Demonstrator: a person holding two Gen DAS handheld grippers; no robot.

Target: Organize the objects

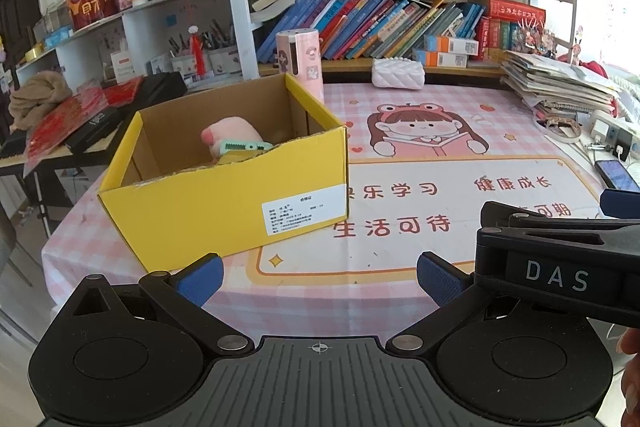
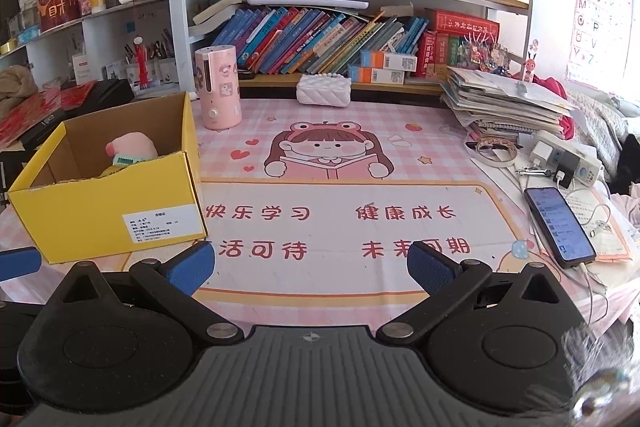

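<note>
Both tongs, left gripper [image 1: 318, 277] and right gripper [image 2: 310, 265], gape empty; I'd pinch the light, stiff yellow box [image 1: 208, 203] by its near wall.

The pink desk mat [image 2: 340, 227] on the bench carries four red phrases: 快乐学习, 健康成长, a partly hidden 活可待 and 未来可期. The right gripper [image 1: 560, 267], seen from the left wrist, bears white letters "DAS". The wall poster [image 2: 600, 7] shows alphabet letters A to Z, while the white label [image 2: 160, 223] on the yellow box [image 2: 80, 219] is too small to read.
</note>
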